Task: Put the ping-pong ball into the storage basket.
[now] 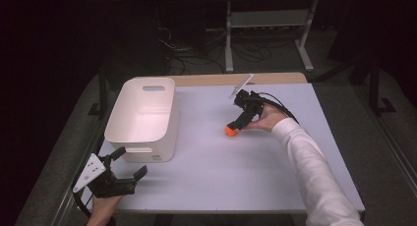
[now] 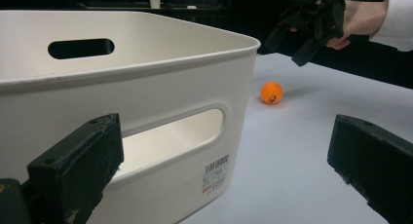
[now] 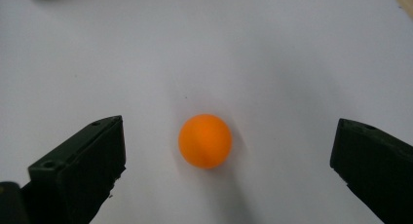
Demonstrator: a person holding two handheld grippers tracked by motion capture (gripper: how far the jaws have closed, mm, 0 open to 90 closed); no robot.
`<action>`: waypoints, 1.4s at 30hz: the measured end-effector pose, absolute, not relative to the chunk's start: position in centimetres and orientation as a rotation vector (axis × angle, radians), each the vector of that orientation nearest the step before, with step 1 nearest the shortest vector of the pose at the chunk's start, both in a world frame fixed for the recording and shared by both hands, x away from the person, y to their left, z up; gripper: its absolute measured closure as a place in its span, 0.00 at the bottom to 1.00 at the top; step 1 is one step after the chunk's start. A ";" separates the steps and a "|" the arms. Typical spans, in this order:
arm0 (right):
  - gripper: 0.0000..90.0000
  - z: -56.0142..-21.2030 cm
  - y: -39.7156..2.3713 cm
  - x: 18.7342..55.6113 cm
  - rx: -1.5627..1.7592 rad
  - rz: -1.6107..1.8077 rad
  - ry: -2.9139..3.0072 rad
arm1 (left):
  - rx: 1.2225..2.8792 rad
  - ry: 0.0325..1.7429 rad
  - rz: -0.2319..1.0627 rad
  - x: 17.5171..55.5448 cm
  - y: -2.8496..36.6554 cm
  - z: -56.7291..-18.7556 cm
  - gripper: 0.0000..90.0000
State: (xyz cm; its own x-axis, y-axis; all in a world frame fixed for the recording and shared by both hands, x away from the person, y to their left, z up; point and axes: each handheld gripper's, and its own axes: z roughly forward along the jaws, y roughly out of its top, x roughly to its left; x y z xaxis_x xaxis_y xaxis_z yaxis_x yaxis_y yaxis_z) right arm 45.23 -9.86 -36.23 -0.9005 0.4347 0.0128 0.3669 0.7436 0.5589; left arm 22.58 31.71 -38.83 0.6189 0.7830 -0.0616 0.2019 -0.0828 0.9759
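Note:
A small orange ball (image 1: 230, 131) lies on the white table (image 1: 236, 177), right of the white bin (image 1: 142, 119). My right gripper (image 1: 235, 125) hangs just above the ball, tilted down at it, jaws open. In the right gripper view the ball (image 3: 205, 140) sits on the table between and beyond the two black jaws, untouched. My left gripper (image 1: 131, 163) is open near the table's front left corner, pointing at the bin's near wall (image 2: 146, 117). From there the ball (image 2: 271, 93) and the right gripper (image 2: 311, 27) show farther off.
The bin is empty and has slot handles and a barcode label (image 2: 215, 174). A wooden strip (image 1: 236, 79) runs along the table's far edge. A metal frame and cables (image 1: 246, 44) stand on the dark floor behind.

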 end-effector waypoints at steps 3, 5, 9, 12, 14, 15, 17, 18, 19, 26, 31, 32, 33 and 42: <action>0.00 -36.8 -9.4 45.4 0.638 0.847 2.841 | 1.622 0.831 0.593 22.6 31.8 -38.8 0.00; 0.00 -37.2 -9.1 45.5 0.640 0.838 2.850 | 1.618 0.831 0.592 22.6 31.8 -38.8 0.00; 0.00 -37.8 -8.6 45.8 0.636 0.827 2.867 | 1.618 0.830 0.591 22.6 31.7 -38.8 0.00; 0.00 -38.2 -8.3 45.9 0.640 0.814 2.878 | 1.622 0.829 0.592 22.5 31.8 -38.8 0.00; 0.00 -38.5 -8.2 46.0 0.630 0.799 2.886 | 1.621 0.830 0.592 22.5 31.8 -38.8 0.00; 0.00 -38.6 -8.1 46.0 0.632 0.792 2.891 | 1.621 0.830 0.591 22.5 31.8 -38.8 0.00; 0.00 -38.7 -8.0 46.0 0.634 0.790 2.888 | 1.622 0.828 0.592 22.5 31.8 -38.8 0.00; 0.00 -38.8 -8.0 46.0 0.634 0.788 2.888 | 1.619 0.829 0.590 22.5 31.8 -38.8 0.00; 0.00 -38.9 -7.9 46.1 0.635 0.783 2.892 | 1.620 0.829 0.589 22.5 31.8 -38.8 0.00; 0.00 -39.8 -7.6 46.3 0.640 0.744 2.907 | 1.618 0.826 0.588 22.5 31.9 -38.8 0.00; 0.00 -40.5 -7.2 46.4 0.643 0.720 2.917 | 1.615 0.828 0.586 22.5 31.9 -38.7 0.00; 0.00 -40.6 -7.1 46.5 0.633 0.712 2.919 | 1.616 0.827 0.585 22.5 31.9 -38.7 0.00; 0.00 -40.7 -7.1 46.4 0.636 0.705 2.923 | 1.615 0.827 0.584 22.5 31.9 -38.7 0.00; 0.00 -41.5 -6.5 46.2 0.633 0.634 2.951 | 1.616 0.824 0.584 22.4 31.9 -38.7 0.00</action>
